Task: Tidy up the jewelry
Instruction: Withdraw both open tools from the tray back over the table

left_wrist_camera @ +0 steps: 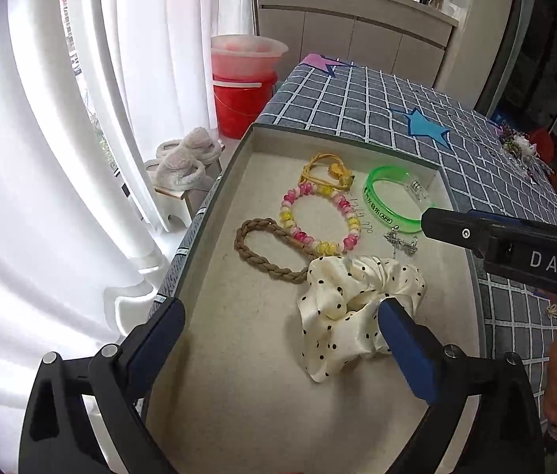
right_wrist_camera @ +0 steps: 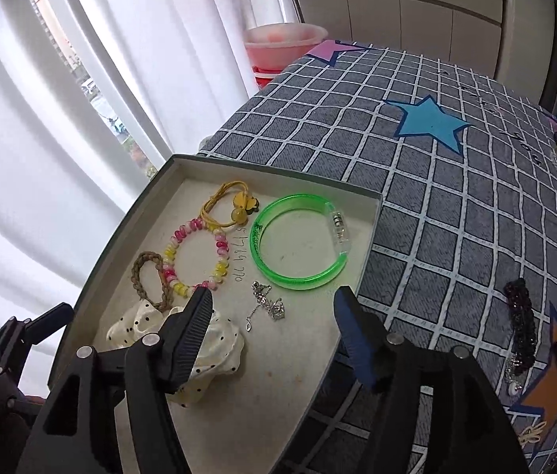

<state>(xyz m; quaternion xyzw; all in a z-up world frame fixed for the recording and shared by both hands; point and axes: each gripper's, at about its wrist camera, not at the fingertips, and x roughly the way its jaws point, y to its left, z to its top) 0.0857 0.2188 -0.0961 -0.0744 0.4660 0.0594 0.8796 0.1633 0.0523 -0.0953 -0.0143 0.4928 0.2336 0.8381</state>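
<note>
The cream scrunchie with black dots (left_wrist_camera: 357, 308) lies flat on the floor of the tray (left_wrist_camera: 215, 181), at the near end; next to it are the brown braided band (left_wrist_camera: 266, 249), the pink and yellow bead bracelet (left_wrist_camera: 318, 217), the yellow hair tie (left_wrist_camera: 326, 173), the green bangle (left_wrist_camera: 389, 201) and a small silver chain (right_wrist_camera: 264, 304), all inside the tray too; the left gripper (left_wrist_camera: 278, 316) has its fingers wide apart, and one blue finger (left_wrist_camera: 405, 347) sits right at the scrunchie without squeezing it; the right gripper (right_wrist_camera: 274, 308) is also apart, with nothing pinched, just above the silver chain; so it looks like both things have been let go and the job now is to pull away cleanly; a good way is to lift each gripper straight up, so the blue finger does not drag the soft scrunchie along; go slow near the chain, it is thin and could catch; more jewelry waits on the checked cloth (right_wrist_camera: 416, 181) at the far right, like the dark sparkly piece (right_wrist_camera: 521, 320); that seems a fair next pick
</note>
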